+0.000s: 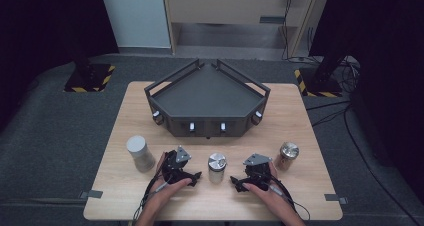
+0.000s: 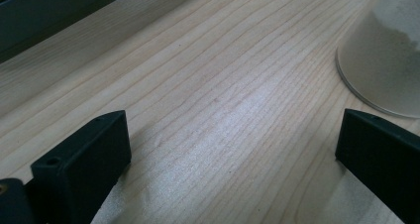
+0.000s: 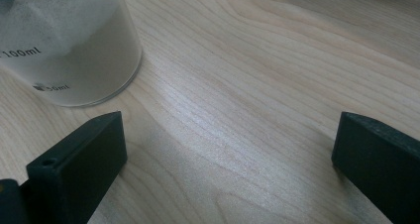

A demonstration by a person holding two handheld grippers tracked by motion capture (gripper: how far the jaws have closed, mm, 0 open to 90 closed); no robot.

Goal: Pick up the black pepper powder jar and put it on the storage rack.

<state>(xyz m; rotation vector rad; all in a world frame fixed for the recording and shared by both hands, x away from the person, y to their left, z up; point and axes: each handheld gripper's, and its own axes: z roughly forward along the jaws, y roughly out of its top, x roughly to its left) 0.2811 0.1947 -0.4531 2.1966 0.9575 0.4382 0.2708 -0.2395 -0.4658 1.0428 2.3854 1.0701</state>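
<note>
Left gripper (image 1: 192,177): jaws wide apart, holding nothing.
Right gripper (image 1: 239,182): likewise wide, holding nothing.
Middle jar (image 1: 216,167): between both grippers, likely the next pick.

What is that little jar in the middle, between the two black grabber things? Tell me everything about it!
The small clear jar with a shiny silver lid stands upright on the pale wooden table, in front of the dark grey angular tray. It looks like clear glass or plastic, holding pale powder, with printed volume marks on its side. Its lid is on. The left gripper and right gripper rest on either side, jaws open, not touching it.
</note>
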